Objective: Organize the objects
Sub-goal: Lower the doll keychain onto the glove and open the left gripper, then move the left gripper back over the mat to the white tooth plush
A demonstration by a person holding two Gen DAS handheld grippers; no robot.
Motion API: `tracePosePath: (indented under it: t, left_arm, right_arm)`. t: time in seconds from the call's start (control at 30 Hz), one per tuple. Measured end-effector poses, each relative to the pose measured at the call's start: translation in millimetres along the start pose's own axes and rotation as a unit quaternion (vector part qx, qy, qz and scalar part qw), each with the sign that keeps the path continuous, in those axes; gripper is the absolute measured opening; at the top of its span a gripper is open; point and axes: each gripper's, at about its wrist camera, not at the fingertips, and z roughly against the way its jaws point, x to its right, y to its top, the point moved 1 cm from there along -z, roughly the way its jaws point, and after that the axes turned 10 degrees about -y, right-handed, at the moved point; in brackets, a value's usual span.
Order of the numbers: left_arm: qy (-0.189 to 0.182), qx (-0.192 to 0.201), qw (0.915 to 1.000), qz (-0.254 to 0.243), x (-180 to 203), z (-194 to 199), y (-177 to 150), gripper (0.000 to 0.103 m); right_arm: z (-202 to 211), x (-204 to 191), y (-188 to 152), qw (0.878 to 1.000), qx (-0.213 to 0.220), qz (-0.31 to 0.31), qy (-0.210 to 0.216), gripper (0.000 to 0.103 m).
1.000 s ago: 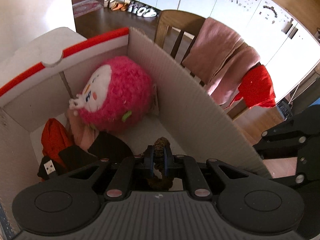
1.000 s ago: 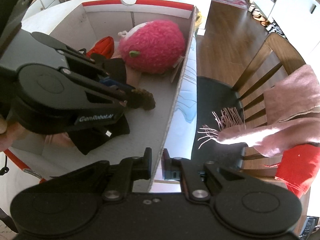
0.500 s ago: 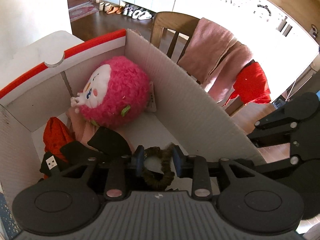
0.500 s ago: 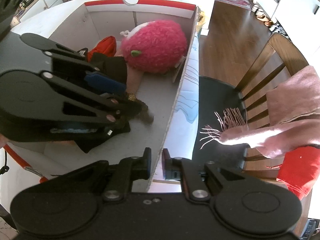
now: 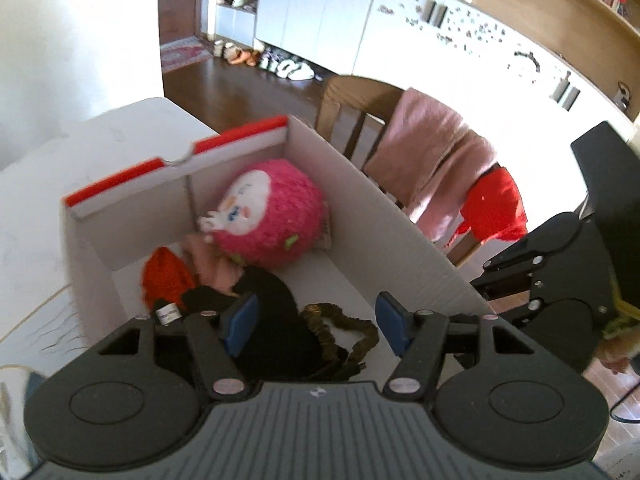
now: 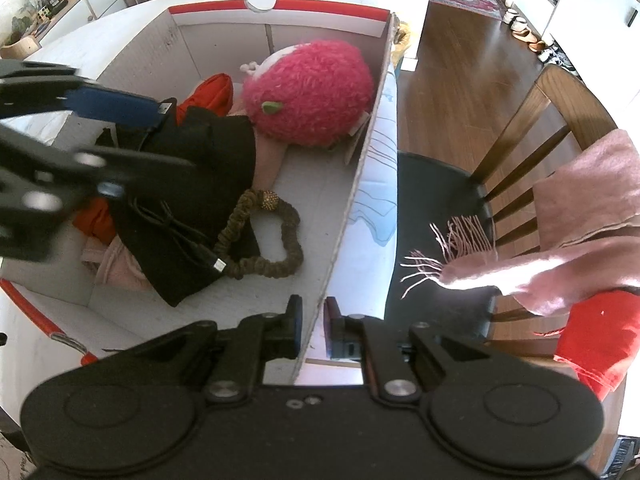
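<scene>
Cardboard box (image 6: pixel 352 200) stands on the tabletop (image 5: pixel 120 128). Brown scrunchie (image 6: pixel 264 240) lies on the box floor, partly over a black cloth (image 6: pixel 200 184), near the pink plush toy (image 6: pixel 316 92). Left claw (image 5: pixel 316 320) is opening above the scrunchie, gripping nothing. Right claw (image 6: pixel 312 328) is clamped on the box's side wall at its near end.

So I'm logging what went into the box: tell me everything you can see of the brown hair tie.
The hair tie is a ruched olive-brown fabric loop with a small gold beaded knob where the band pinches. It lies slack and flat on the floor of the cardboard box, near its right wall. One side rests on the black cloth, beside a USB plug. Nothing grips it: the left gripper is opening above, clear of it.
</scene>
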Motion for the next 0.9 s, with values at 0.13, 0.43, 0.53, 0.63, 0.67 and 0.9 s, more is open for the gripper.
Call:
tracePosePath:
  t: [0.13, 0.43, 0.53, 0.63, 0.67, 0.9]
  left_arm:
    - [0.013, 0.024, 0.9996, 0.011, -9.8, 33.4, -9.8, 0.064]
    - [0.072, 0.071, 0.9932, 0.059, -52.4, 114.9, -54.8, 0.069]
    - [0.094, 0.076, 0.9894, 0.080, -68.8, 135.5, -73.1, 0.069]
    - [0.114, 0.077, 0.9859, 0.095, -80.4, 150.1, -92.7, 0.074]
    - [0.119, 0.077, 0.9849, 0.099, -83.9, 153.3, -99.6, 0.074]
    - [0.132, 0.041, 0.9832, 0.119, -98.9, 149.8, -147.0, 0.080]
  right_arm:
    - [1.5, 0.5, 0.6, 1.000, 0.000, -0.002, -0.001, 0.010]
    - [3.9, -2.5, 0.7, 1.000, -0.002, -0.003, -0.012, 0.009]
    - [4.2, -3.7, 1.5, 1.000, -0.003, -0.004, -0.016, 0.009]
    - [5.1, -5.4, 2.3, 1.000, -0.005, -0.003, -0.021, 0.008]
    - [5.2, -5.8, 2.4, 1.000, -0.006, -0.002, -0.023, 0.008]
    - [5.9, -9.4, 2.8, 0.999, -0.010, -0.011, -0.035, 0.008]
